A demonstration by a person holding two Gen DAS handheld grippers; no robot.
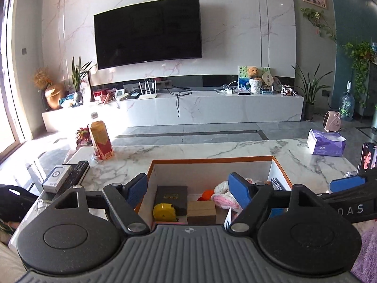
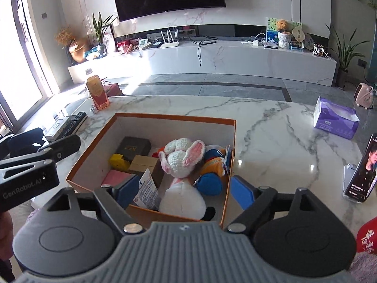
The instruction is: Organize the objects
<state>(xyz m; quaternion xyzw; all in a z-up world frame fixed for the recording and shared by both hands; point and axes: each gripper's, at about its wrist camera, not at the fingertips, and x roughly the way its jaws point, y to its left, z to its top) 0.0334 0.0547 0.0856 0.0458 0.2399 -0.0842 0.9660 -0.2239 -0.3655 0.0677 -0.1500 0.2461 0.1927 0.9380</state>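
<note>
An orange-rimmed cardboard box [image 1: 212,159] [image 2: 174,116] stands on the marble table. Inside lie a dark flat case [image 2: 135,146], a yellow tape measure [image 1: 163,211] [image 2: 119,161], a small brown box [image 2: 143,164], a crocheted white-and-pink bunny [image 2: 181,155], a white plush [image 2: 181,200] and a blue-and-orange plush [image 2: 212,167]. My left gripper [image 1: 188,187] hovers open over the box's near left part, nothing between its blue pads. My right gripper [image 2: 186,193] is open over the near right corner, its pads straddling the white plush and the box wall without touching them.
A bottle with a red-gold label [image 1: 100,139] stands at the table's far left, with a remote [image 1: 76,173] and a small white box [image 1: 56,179] nearer. A purple tissue pack [image 2: 334,118] and a phone on a stand [image 2: 362,169] sit to the right.
</note>
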